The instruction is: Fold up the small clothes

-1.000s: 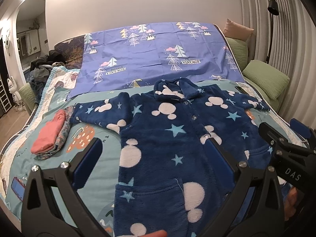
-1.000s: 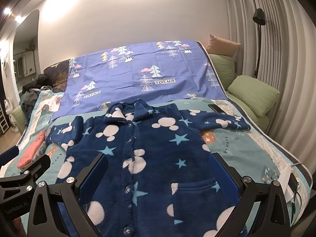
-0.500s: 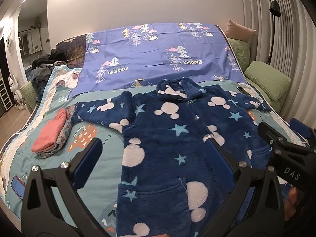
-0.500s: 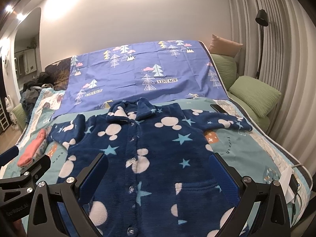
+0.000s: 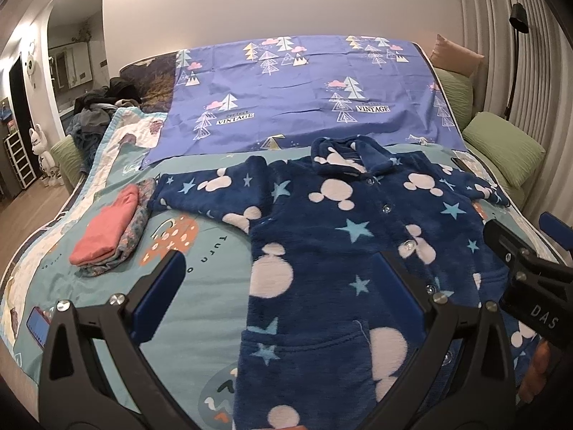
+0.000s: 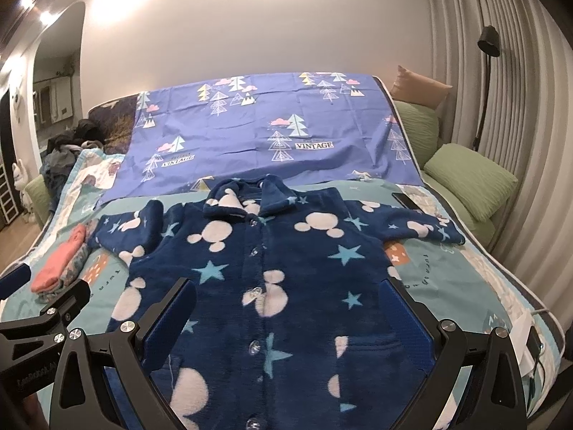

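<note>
Pyjama top (image 6: pixel 272 286) lies flat on the bed (image 6: pixel 447 286), front up, buttoned, collar at the far end, both sleeves spread wide. Nothing folded on it yet, by the look of it. Far left, a folded pile (image 5: pixel 107 233) sits clear of the left sleeve (image 5: pixel 207 193), pink piece on top. Left tongs (image 5: pixel 275 297) hang over the near left hem, jaws spread wide and holding nothing. Right tongs (image 6: pixel 290 319) hover above the near middle of the top, also released, empty. Right sleeve (image 6: pixel 422 229) reaches out toward the green pillow (image 6: pixel 469 182). A phone (image 6: pixel 404 200) lies just beyond that sleeve.

The step in hand looks like the first fold, a sleeve in across the body. To do it well: bring each pair of tongs down at a cuff or shoulder edge, pinch only the top layer of sleeve, lift low and carry it across the chest so the fleece does not drag the body out of square. Thick fleece will spring back, so press the crease flat before letting go.
</note>
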Demonstrator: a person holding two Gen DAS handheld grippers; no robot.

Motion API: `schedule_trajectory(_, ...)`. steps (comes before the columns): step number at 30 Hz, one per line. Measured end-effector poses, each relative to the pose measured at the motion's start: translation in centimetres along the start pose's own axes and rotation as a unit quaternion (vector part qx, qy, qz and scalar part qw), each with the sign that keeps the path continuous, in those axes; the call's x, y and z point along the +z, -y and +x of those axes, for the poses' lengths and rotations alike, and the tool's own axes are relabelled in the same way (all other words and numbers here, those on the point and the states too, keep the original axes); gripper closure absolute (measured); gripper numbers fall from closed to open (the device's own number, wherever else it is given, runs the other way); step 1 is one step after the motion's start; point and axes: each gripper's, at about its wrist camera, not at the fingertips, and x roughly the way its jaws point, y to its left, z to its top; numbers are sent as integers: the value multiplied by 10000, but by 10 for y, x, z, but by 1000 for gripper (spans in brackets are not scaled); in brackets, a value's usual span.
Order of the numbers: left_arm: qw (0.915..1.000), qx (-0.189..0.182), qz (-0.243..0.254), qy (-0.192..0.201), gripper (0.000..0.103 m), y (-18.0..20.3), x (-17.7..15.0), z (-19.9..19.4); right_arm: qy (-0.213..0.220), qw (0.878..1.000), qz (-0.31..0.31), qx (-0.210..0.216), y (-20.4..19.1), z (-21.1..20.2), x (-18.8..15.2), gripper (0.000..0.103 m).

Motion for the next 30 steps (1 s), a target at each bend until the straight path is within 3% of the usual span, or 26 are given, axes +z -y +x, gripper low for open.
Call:
schedule_trajectory(16, 9994, -98, -313, -134, 0, -40, 4, 32, -75, 9985, -524, 144, -49, 27, 24, 0)
schedule_trajectory(21, 9959, -570, -631, -323, 0, -73, 21, 69, -59, 9979, -583, 272, -61, 45, 45, 0)
schedule_trajectory(26, 9841, -751, -1465, -672, 1, -139, 33, 142, -92, 9963, -631, 569, -72, 64, 57, 0)
schedule_trajectory(30, 9605, -921, -2364, -1145, 8, -198, 26, 206, -238, 9946, -679, 748, -82, 88, 59, 0)
